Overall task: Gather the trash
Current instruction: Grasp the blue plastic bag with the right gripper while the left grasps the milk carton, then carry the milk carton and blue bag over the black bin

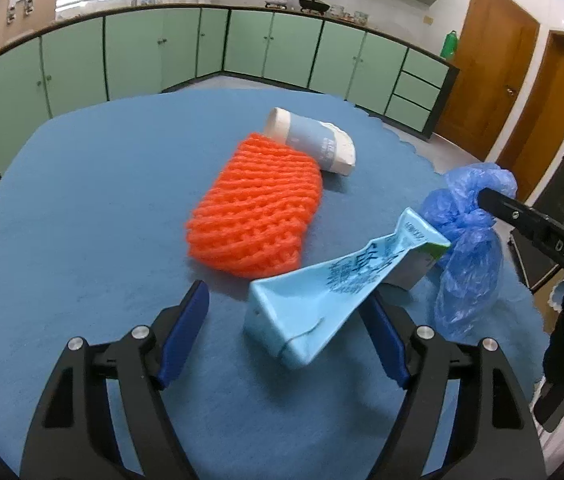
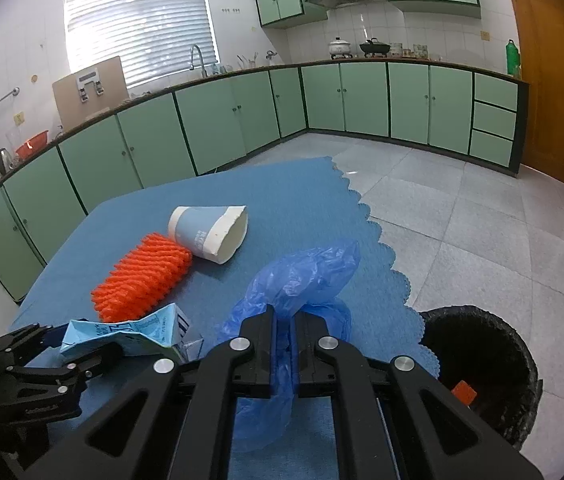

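Worktop: covered by a blue cloth with a scalloped right edge; its left and near parts lie bare, giving open room there.
Floor: pale tiles, open between the worktop's scalloped edge and the green cabinets.
Bin: black-lined, on the floor just off the worktop's right edge, mouth open; a small orange piece lies inside.
Orange net: foam mesh sleeve lying flat mid-worktop, its far end touching the paper cup.
Blue bag: crumpled plastic, pinched at its neck, near the right edge of the worktop.
Carton: crushed light-blue drink carton, tilted, between the left fingers, its far end just beside the blue bag.
Paper cup: on its side beyond the net, mouth facing the right edge, well inside the cloth.
Left gripper: fingers spread wide around the carton; the right-hand pad sits against the carton's side, the left-hand pad stands clear of it.
Right gripper: fingers closed tight on the blue bag's neck, near the worktop's right edge, the bin just beyond.
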`<action>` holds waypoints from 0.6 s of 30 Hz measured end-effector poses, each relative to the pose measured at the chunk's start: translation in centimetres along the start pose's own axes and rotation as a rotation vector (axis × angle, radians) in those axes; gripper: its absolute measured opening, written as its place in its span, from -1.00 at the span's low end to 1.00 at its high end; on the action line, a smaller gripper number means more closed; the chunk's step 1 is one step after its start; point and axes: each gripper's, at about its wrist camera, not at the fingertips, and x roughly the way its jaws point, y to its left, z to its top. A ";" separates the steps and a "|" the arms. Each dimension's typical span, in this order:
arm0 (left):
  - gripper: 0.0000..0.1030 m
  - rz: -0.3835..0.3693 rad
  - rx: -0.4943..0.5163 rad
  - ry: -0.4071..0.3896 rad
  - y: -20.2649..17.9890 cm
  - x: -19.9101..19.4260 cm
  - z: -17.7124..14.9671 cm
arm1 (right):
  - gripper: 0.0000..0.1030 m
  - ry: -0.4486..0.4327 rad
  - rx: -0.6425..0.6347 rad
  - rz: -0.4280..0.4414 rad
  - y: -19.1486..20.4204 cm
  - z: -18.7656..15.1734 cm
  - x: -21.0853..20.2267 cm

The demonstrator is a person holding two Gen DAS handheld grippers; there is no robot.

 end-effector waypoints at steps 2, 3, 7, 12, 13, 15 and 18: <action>0.12 -0.018 0.006 -0.006 -0.3 0.1 0.2 | -0.90 0.000 0.000 0.000 0.0 0.0 0.0; -0.08 -0.024 0.007 -0.004 -0.5 0.2 0.2 | -0.90 -0.001 0.000 0.000 0.0 0.1 0.0; -0.41 -0.040 0.005 -0.026 -1.2 -0.2 -0.1 | -0.90 -0.007 -0.002 -0.003 -0.1 0.2 -0.3; -0.41 -0.033 0.005 -0.082 -2.6 -2.0 -0.5 | -0.90 -0.012 0.003 -0.006 -0.3 0.4 -0.8; -0.41 -0.027 0.008 -0.092 -3.0 -2.4 -0.5 | -0.90 -0.015 0.004 -0.006 -0.3 0.6 -1.0; -0.41 -0.003 0.020 -0.109 -3.7 -3.0 -0.3 | -0.90 -0.028 0.001 -0.004 -0.3 0.9 -1.6; -0.41 0.024 0.017 -0.126 -4.5 -3.9 0.1 | -0.90 -0.048 -0.005 -0.002 -0.4 1.4 -2.5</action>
